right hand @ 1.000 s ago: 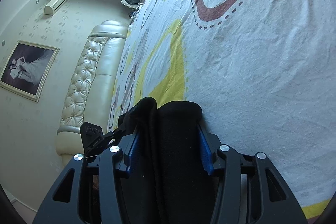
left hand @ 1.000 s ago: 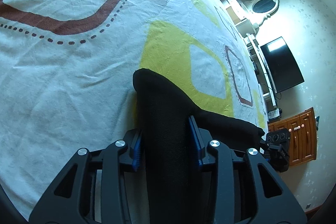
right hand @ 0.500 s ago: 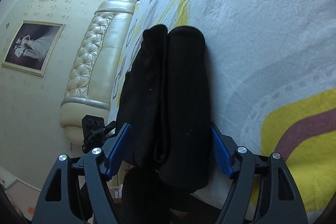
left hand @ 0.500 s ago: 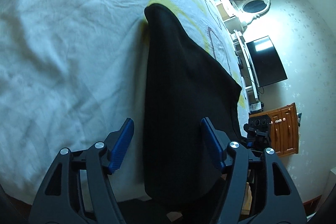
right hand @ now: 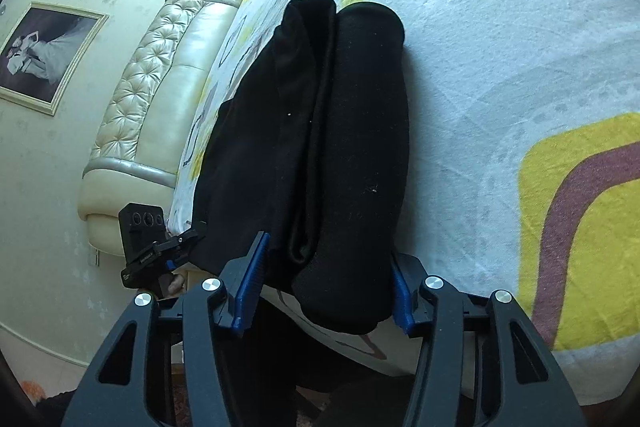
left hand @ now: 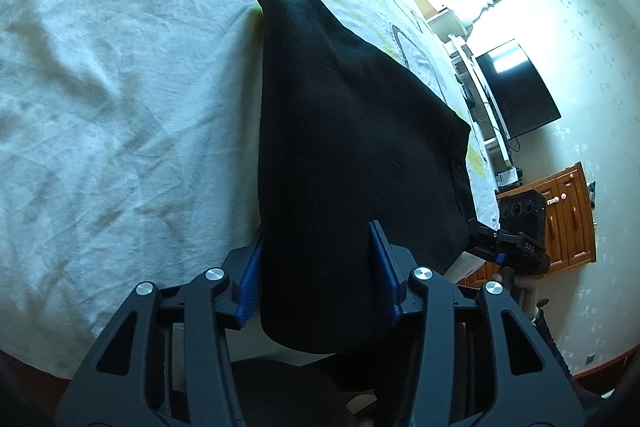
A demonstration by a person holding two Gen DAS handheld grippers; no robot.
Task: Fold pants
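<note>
Both grippers, left (left hand: 318, 267) and right (right hand: 326, 277), are closing on the black pants (left hand: 352, 131); uneven bites risk skewing the fold.

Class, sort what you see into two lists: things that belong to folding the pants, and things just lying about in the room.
Belongs to the job:
black pants
bed sheet

Just lying about:
television
wooden cabinet
framed picture
padded headboard
</note>
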